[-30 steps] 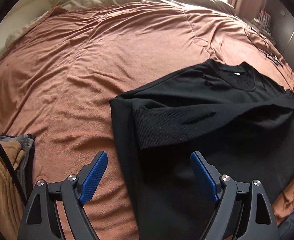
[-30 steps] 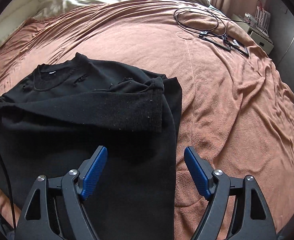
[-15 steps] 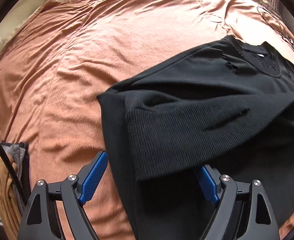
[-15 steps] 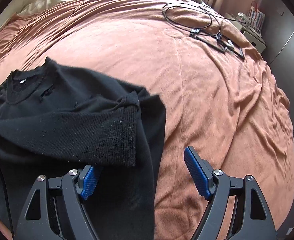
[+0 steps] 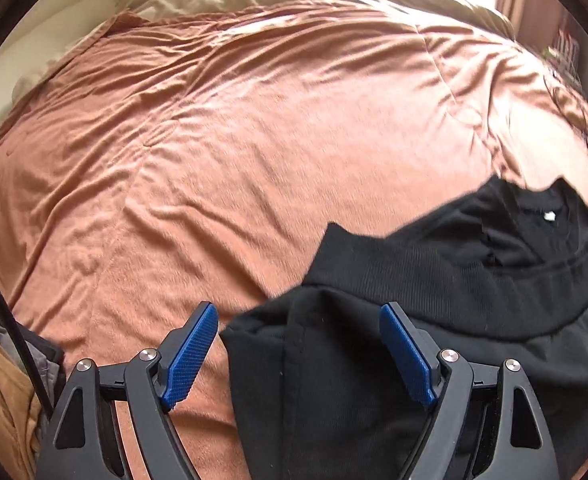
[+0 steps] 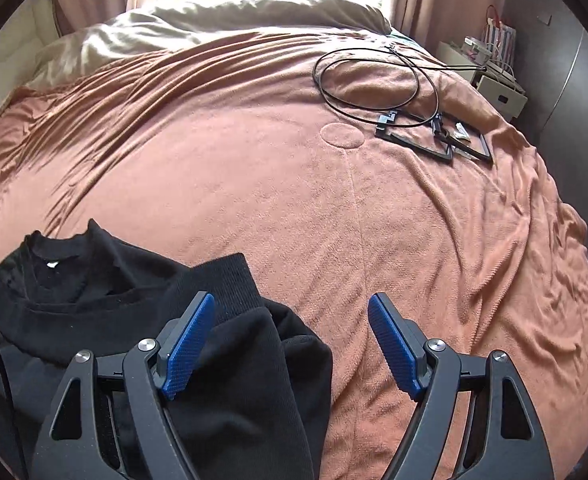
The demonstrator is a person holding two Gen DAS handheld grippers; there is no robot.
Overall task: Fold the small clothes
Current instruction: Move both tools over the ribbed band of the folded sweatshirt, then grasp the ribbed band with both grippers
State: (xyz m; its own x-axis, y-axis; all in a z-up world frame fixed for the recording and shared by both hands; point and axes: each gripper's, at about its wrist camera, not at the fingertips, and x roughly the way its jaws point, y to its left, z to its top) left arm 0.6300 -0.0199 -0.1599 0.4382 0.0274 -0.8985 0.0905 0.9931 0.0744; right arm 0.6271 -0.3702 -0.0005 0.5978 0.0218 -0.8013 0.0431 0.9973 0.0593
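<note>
the black sweater [image 5: 434, 280] lies on the orange-brown bedspread [image 5: 253, 140], filling the 3 to 6 o'clock part of the left wrist view and the 6 to 9 o'clock part of the right wrist view [image 6: 113, 288]. compared with a second ago, when it lay flatter with a sleeve across the chest, its lower part is now bunched up toward the collar, and a ribbed band [image 5: 454, 272] runs just below the neckline with its white tag [image 5: 550, 216].

the left gripper [image 5: 302, 356] is spread wide, its blue pads on either side of a raised fold of black fabric; contact with the pads cannot be told. the right gripper [image 6: 291, 346] is equally wide apart, with its 9 o'clock pad [image 6: 187, 346] at the bunched edge of the sweater and the other pad over bare bedspread.

a black cable [image 6: 374, 80] and black frames [image 6: 434, 140] lie at 1 o'clock in the right view, well apart from the sweater. a beige duvet [image 6: 213, 28] sits at 12 o'clock.
</note>
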